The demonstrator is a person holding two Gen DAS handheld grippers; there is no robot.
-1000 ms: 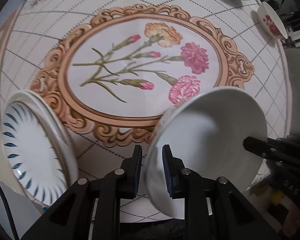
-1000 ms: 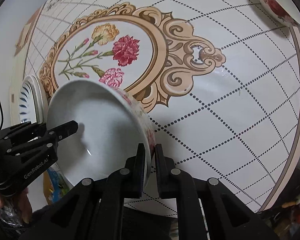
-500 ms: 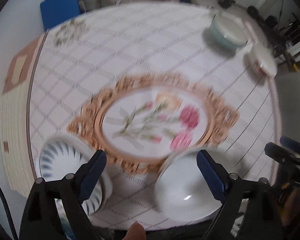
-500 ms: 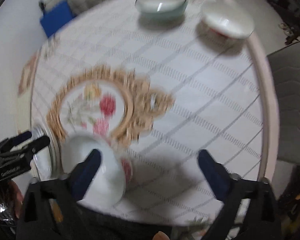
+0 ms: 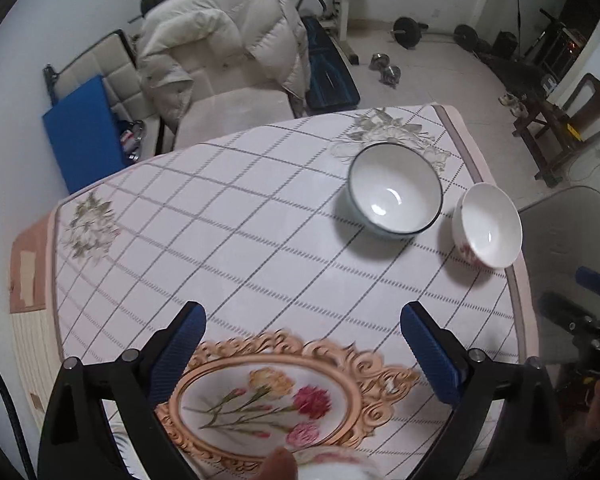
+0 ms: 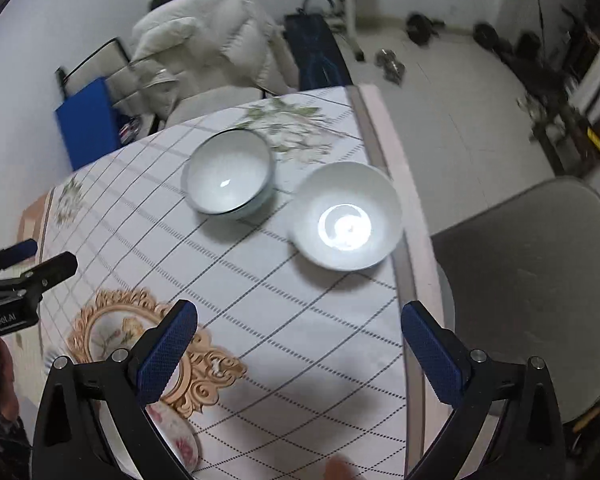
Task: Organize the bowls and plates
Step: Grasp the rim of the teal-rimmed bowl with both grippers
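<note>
My left gripper [image 5: 306, 350] hangs high over the patterned table [image 5: 260, 240]; its jaws are opening wide with nothing between them. My right gripper [image 6: 300, 344] is open and empty above the table's right part. A blue-rimmed bowl [image 5: 395, 190] [image 6: 230, 176] and a white bowl with red flowers [image 5: 488, 226] [image 6: 346, 216] stand upright side by side at the far right. Another flowered bowl [image 6: 172, 436] rests at the near edge, partly hidden behind my right gripper's left finger. Each view catches the other gripper at its side: the right one [image 5: 576, 294], the left one [image 6: 48, 256].
A gold-framed flower medallion [image 5: 268, 400] marks the cloth's near middle. A grey chair [image 6: 540, 280] stands close against the table's right rim. Behind the table are a sofa with a white jacket [image 5: 220, 40], a blue mat [image 5: 80, 136] and gym weights on the floor.
Both grippers were shut on the rim of the flowered bowl; they let go, opened wide and rose away from the table. The two far bowls have come into view.
</note>
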